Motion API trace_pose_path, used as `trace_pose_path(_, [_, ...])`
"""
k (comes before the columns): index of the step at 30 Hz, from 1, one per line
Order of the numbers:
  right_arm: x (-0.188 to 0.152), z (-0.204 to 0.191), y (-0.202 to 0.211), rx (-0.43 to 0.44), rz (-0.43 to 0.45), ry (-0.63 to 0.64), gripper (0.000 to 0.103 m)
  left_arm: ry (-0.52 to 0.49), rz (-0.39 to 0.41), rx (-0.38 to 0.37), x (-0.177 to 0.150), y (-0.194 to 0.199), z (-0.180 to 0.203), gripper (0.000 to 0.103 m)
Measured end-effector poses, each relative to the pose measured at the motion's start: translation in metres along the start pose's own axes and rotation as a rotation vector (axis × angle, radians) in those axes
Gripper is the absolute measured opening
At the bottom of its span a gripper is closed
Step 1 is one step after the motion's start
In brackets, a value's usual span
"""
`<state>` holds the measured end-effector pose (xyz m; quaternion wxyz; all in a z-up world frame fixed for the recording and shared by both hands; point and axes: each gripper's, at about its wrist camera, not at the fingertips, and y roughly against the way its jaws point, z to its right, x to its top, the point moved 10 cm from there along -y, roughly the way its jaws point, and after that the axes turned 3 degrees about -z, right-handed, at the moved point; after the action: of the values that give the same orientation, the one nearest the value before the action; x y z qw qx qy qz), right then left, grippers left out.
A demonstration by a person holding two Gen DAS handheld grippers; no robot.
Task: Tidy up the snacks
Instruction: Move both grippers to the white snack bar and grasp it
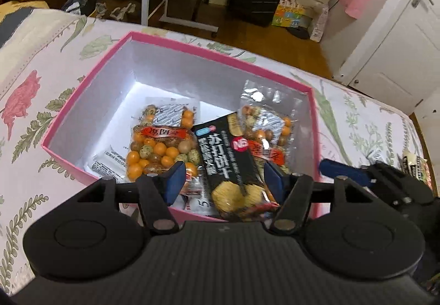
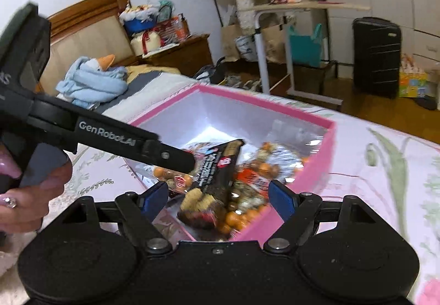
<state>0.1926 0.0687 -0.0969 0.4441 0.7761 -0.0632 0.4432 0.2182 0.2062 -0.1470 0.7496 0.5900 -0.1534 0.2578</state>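
On floral-print bed (image 1: 41,62), pink cardboard box with white inside (image 1: 154,76) sits open. Black cracker packet (image 1: 222,159) lies in it between two clear bags of orange and green coated nuts (image 1: 156,145). Left gripper (image 1: 224,181) and right gripper (image 2: 220,196) hover over near rim, fingers spread wide, gripping nothing.

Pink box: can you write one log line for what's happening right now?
pink box: on bed | inside: soda cracker pack, two nut bags | left tongs: open, empty | right tongs: open, empty
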Motion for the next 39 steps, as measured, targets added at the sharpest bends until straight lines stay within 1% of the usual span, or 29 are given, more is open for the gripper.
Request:
trace_pose_path(2, [-0.001,0.008,0.022,-0.028,0.005,-0.008,0.084,-0.016,-0.002,-0.026,-0.002,0.010,0.011,0.062])
trace_pose_path(5, [-0.002,0.021,0.050,-0.066,0.016,-0.026,0.084,-0.043,-0.022,-0.092,-0.007,0.024,0.034,0.061])
trace_pose_path(7, [-0.008,0.031,0.075,-0.089,0.033,-0.033,0.084,-0.062,-0.041,-0.136,-0.011,0.032,0.050,0.060])
trace_pose_path(9, [-0.013,0.041,0.091,-0.121,0.047,-0.029,0.084,-0.086,-0.058,-0.180,-0.015,0.039,0.068,0.060])
trace_pose_path(11, [-0.025,0.055,0.109,-0.143,0.046,-0.032,0.084,-0.117,-0.072,-0.215,-0.020,0.043,0.087,0.060])
trace_pose_path(14, [-0.048,0.077,0.125,-0.162,0.036,-0.050,0.086,-0.164,-0.079,-0.249,-0.028,0.045,0.117,0.060])
trace_pose_path(17, [-0.069,0.108,0.135,-0.237,0.047,-0.043,0.086,-0.213,-0.099,-0.281,-0.037,0.036,0.150,0.060])
trace_pose_path(19, [-0.080,0.128,0.142,-0.278,0.055,-0.060,0.086,-0.241,-0.116,-0.299,-0.042,0.026,0.171,0.060])
trace_pose_path(21, [-0.086,0.156,0.144,-0.301,0.073,-0.110,0.086,-0.265,-0.141,-0.314,-0.050,0.013,0.194,0.059])
trace_pose_path(23, [-0.091,0.180,0.142,-0.321,0.081,-0.151,0.086,-0.285,-0.186,-0.349,-0.059,0.002,0.215,0.058])
trace_pose_path(24, [-0.094,0.194,0.140,-0.329,0.078,-0.163,0.086,-0.284,-0.192,-0.362,-0.062,-0.003,0.224,0.058])
trace_pose_path(27, [-0.098,0.222,0.128,-0.332,0.067,-0.161,0.085,-0.280,-0.192,-0.368,-0.062,-0.023,0.246,0.058])
trace_pose_path(31, [-0.109,0.249,0.107,-0.356,0.042,-0.156,0.083,-0.274,-0.215,-0.413,-0.059,-0.055,0.278,0.058])
trace_pose_path(32, [-0.113,0.255,0.100,-0.376,0.032,-0.164,0.081,-0.264,-0.215,-0.417,-0.057,-0.064,0.284,0.058])
trace_pose_path(34, [-0.119,0.264,0.085,-0.440,0.015,-0.149,0.080,-0.233,-0.206,-0.398,-0.054,-0.085,0.293,0.058])
trace_pose_path(35, [-0.122,0.267,0.081,-0.466,0.024,-0.157,0.080,-0.212,-0.205,-0.392,-0.053,-0.098,0.298,0.058])
trace_pose_path(37, [-0.126,0.277,0.074,-0.488,0.030,-0.205,0.080,-0.172,-0.220,-0.387,-0.052,-0.124,0.306,0.058])
trace_pose_path(39, [-0.125,0.283,0.069,-0.546,0.028,-0.173,0.080,-0.149,-0.241,-0.352,-0.055,-0.149,0.311,0.056])
